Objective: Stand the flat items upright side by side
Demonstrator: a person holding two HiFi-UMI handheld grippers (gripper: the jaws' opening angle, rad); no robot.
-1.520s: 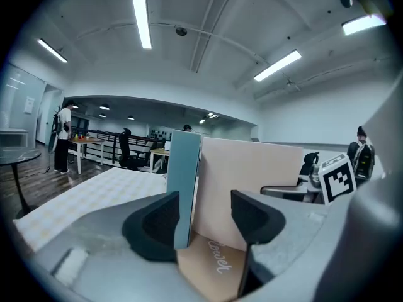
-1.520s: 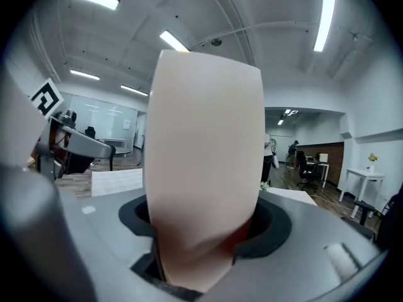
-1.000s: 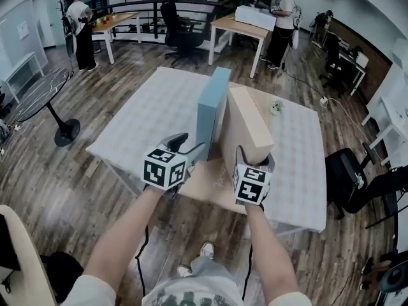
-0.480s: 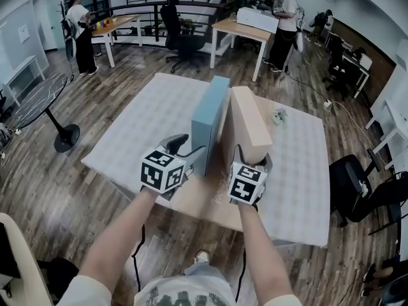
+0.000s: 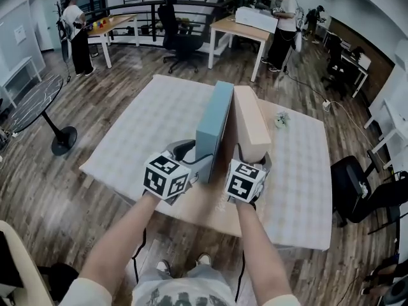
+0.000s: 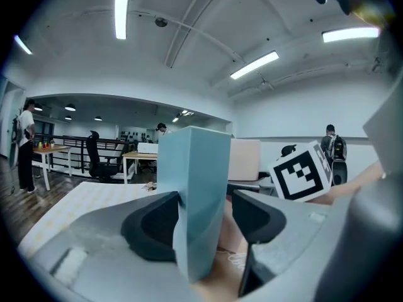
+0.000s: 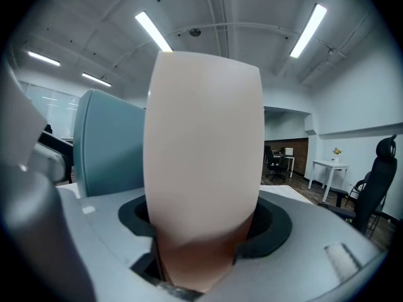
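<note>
Two flat boxes stand on edge side by side on the white table (image 5: 146,132): a blue box (image 5: 213,123) on the left and a beige box (image 5: 250,123) on the right, almost touching. My left gripper (image 5: 201,161) straddles the blue box's near end. In the left gripper view the blue box (image 6: 195,194) lies against the left pad, with a gap to the right pad, so the left gripper (image 6: 204,222) is open. My right gripper (image 5: 253,157) is shut on the beige box's near end; the beige box (image 7: 204,156) fills the jaws of the right gripper (image 7: 204,231).
A flat tan sheet (image 5: 204,203) lies at the table's near edge under the grippers. A small object (image 5: 281,118) sits to the right of the boxes. Office chairs, desks and people stand beyond the table. A round side table (image 5: 38,97) is at the left.
Both hands have slid forward and the left gripper has moved right onto the blue box's near end. The gap between the two boxes has narrowed.
</note>
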